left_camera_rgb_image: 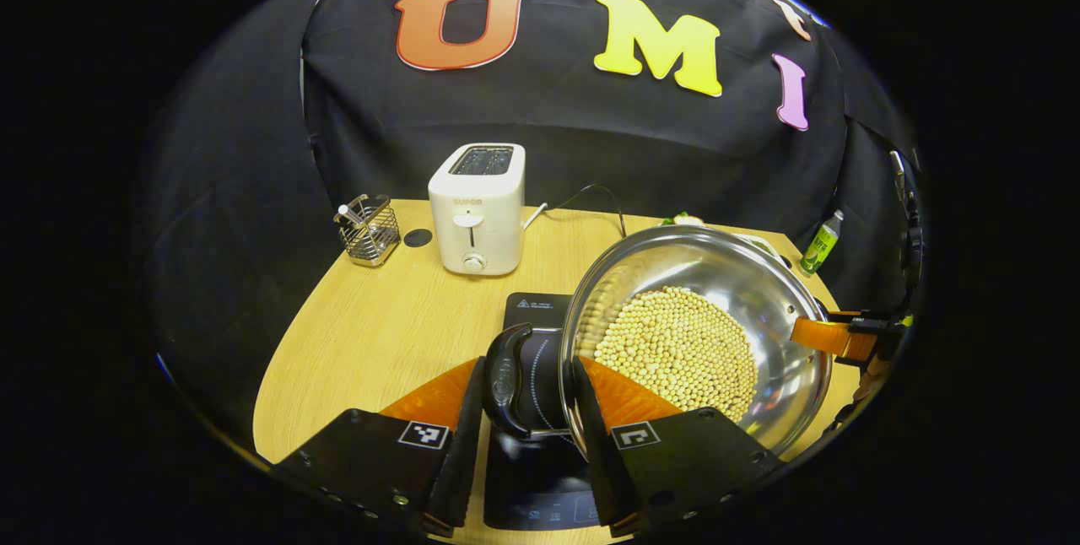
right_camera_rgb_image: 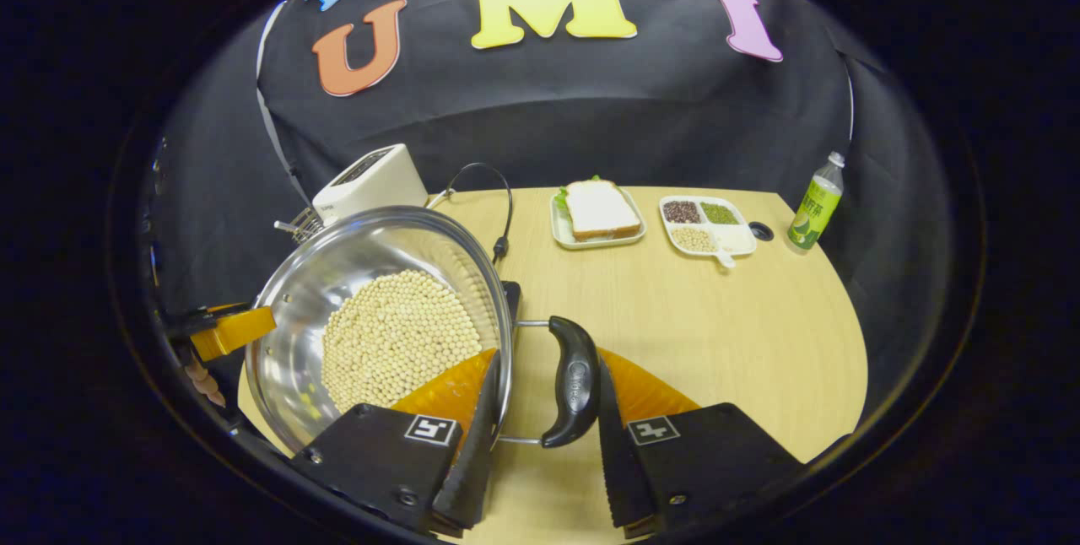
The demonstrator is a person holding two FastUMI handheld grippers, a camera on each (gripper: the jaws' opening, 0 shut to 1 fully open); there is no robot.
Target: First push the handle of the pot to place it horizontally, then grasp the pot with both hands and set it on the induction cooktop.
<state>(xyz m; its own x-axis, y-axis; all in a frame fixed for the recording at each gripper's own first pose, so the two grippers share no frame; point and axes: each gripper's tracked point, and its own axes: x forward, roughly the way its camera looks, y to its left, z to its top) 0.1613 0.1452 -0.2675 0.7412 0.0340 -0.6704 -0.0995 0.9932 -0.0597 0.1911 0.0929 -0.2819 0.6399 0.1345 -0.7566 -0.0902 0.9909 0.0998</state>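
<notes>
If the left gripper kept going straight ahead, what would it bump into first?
Probably the pot's black handle, already between the left gripper's fingers, with the pot rim beside it. Beyond lies the induction cooktop, though depth is hard to judge.

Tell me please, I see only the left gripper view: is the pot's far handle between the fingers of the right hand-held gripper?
Observer: Yes. In the right gripper view the black handle sits inside the right hand-held gripper, jaws open.
Operator: What lies on the table behind it?
Observer: A sandwich on a small tray.
Operator: Anything more?
Observer: A divided dish with grains.
</notes>
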